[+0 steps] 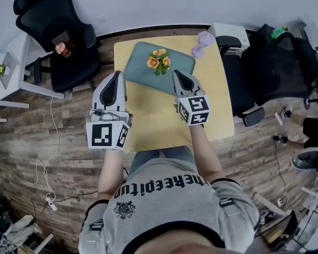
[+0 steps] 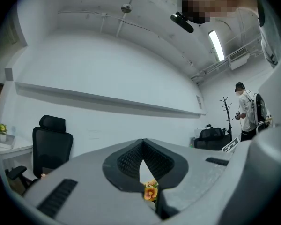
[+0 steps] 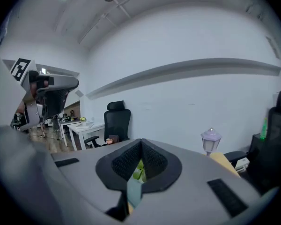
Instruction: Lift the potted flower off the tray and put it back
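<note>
Two claws hang over the near half of the table [image 1: 153,123], both empty.

Flower [image 1: 159,61] stands upright on the tray [image 1: 137,70], toward the tray's far right part. In the head view it sits between the two claw tips and beyond them, apart from both. Tray lies at a slant on the table's far half.

- left claw [image 1: 116,75]: clenched, tips meeting, nothing gripped. Its own view shows the flower's orange bloom through the slit below the tips.
- right claw [image 1: 176,74]: clenched as well, nothing gripped. Green leaf and a strip of tray show through its slit.

Lamp [image 1: 202,43] stands at the table's far right corner, off the tray. Black chair [image 1: 63,41] is on the floor at far left, and more black seating is on the right side.
</note>
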